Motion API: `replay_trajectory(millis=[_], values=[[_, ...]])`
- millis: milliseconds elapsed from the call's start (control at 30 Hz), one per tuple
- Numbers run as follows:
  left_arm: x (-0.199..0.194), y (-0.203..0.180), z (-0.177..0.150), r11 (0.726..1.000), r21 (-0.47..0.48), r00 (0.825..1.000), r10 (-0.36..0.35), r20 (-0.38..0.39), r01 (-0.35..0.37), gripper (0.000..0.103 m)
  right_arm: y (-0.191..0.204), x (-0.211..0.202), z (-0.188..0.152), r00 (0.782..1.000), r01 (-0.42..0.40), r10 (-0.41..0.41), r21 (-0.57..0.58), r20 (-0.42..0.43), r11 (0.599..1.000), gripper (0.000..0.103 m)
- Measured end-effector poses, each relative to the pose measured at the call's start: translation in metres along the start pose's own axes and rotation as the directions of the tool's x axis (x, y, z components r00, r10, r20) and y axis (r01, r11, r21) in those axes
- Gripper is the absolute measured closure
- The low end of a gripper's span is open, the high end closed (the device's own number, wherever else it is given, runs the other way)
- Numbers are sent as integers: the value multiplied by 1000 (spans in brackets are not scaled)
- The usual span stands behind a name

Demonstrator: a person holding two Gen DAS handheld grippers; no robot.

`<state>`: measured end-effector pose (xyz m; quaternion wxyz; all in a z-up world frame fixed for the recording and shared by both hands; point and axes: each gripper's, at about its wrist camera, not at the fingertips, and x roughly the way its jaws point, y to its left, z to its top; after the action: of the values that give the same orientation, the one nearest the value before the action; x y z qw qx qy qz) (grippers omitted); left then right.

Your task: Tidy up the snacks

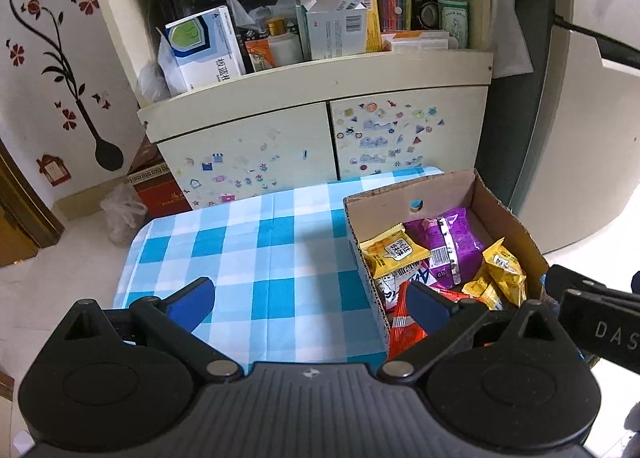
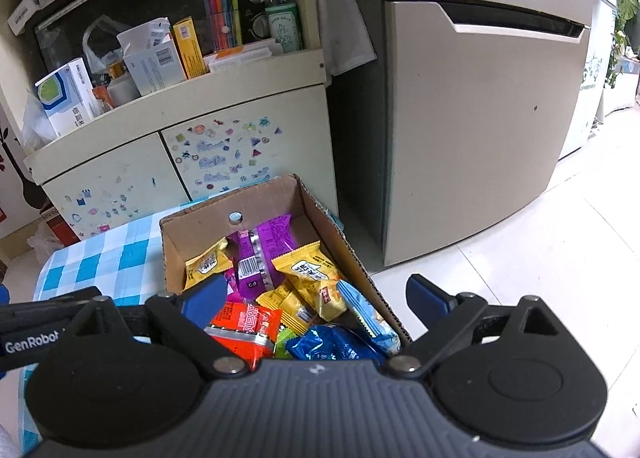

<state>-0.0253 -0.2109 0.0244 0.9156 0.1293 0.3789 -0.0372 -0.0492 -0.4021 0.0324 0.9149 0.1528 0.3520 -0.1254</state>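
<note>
Cardboard box runs lengthwise away from both grippers — left gripper and right gripper jaws wide, empty.

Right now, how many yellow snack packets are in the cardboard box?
4 that I can see: one by the left wall, a big one in the middle, two smaller ones beside it. More may hide under the pile.
</note>
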Motion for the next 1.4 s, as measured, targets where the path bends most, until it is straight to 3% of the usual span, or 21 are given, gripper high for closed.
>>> replay_trajectory(millis=[700, 1400], values=[[16, -13, 5, 999, 31, 999, 16, -47, -15, 0, 1, 19, -2, 998, 52, -52, -20, -24, 998, 7], [40, -22, 1, 998, 53, 994, 51, -99, -46, 0, 4, 41, -3, 998, 29, -30, -16, -62, 999, 7]])
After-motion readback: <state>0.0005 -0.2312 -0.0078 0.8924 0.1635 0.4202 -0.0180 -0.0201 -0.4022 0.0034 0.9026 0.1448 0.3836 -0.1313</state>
